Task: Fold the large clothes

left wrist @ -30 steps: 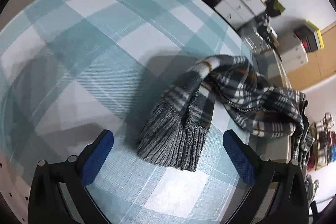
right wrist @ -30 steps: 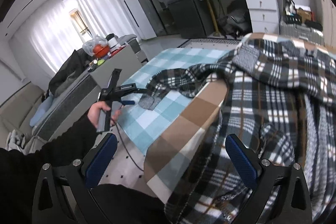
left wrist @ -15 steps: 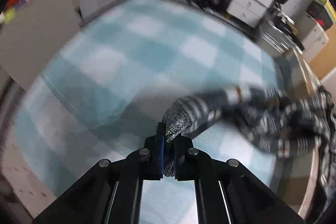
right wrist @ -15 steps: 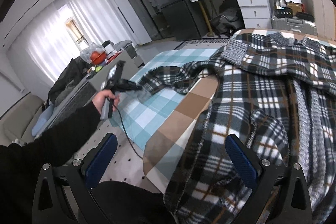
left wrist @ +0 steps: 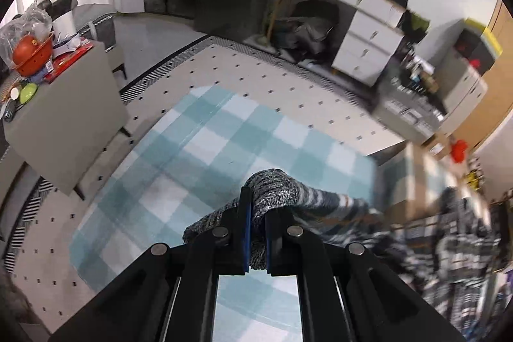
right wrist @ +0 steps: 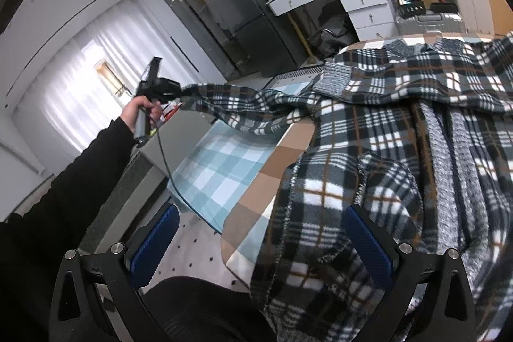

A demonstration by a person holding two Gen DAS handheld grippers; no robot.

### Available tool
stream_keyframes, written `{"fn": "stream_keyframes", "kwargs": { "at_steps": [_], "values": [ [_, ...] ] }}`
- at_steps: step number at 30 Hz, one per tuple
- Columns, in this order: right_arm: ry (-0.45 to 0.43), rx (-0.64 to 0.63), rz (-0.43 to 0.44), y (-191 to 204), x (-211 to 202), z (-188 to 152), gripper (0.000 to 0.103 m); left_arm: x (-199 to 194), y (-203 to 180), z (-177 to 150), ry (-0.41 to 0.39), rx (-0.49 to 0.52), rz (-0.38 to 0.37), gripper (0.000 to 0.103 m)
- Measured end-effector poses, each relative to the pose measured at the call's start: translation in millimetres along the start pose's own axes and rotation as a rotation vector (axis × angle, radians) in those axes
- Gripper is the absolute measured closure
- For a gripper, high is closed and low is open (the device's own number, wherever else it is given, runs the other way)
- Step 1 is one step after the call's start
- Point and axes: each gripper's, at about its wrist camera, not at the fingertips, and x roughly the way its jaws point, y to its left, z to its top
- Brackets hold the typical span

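A large black, white and brown plaid fleece jacket (right wrist: 400, 130) sprawls over the checked teal-and-tan tablecloth (right wrist: 221, 162). Its grey knitted cuff (left wrist: 272, 191) is clamped in the left gripper (left wrist: 256, 233), lifted at far left. The right gripper (right wrist: 259, 239) hovers near, jaws apart.

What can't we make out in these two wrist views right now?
- Left wrist view: body of the black-and-white plaid fleece jacket is motion-blurred.
- Left wrist view: grey knit cuff end is hidden inside the shut left gripper.
- Right wrist view: jacket hem is cut off by the bottom edge, behind the open right gripper.
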Motion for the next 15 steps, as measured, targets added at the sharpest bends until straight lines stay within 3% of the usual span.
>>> {"fn": "stream_keyframes", "kwargs": {
  "at_steps": [3, 7, 10, 12, 15],
  "values": [
    [0.007, -0.005, -0.026, -1.9, -0.1, 6.0, 0.0, -11.7, -23.9, 4.6, -0.039, 0.048, -0.002, 0.101],
    [-0.019, -0.171, -0.067, 26.5, 1.3, 39.2, 0.0, -34.5, -44.2, 10.8, -0.082, 0.099, -0.025, 0.101],
    [-0.082, -0.38, -0.1, 66.6, 11.9, 84.9, 0.0, -53.0, -54.9, 8.3, -0.119, 0.146, -0.043, 0.101],
    [-0.111, -0.582, -0.169, 104.0, 37.0, 119.2, 0.0, -62.2, -58.9, 4.0, -0.129, 0.161, -0.079, 0.101],
    [-0.067, -0.848, -0.209, 148.3, 86.8, 146.7, 0.0, -76.6, -64.1, -8.2, -0.157, 0.22, -0.107, 0.101]
  ]
}}
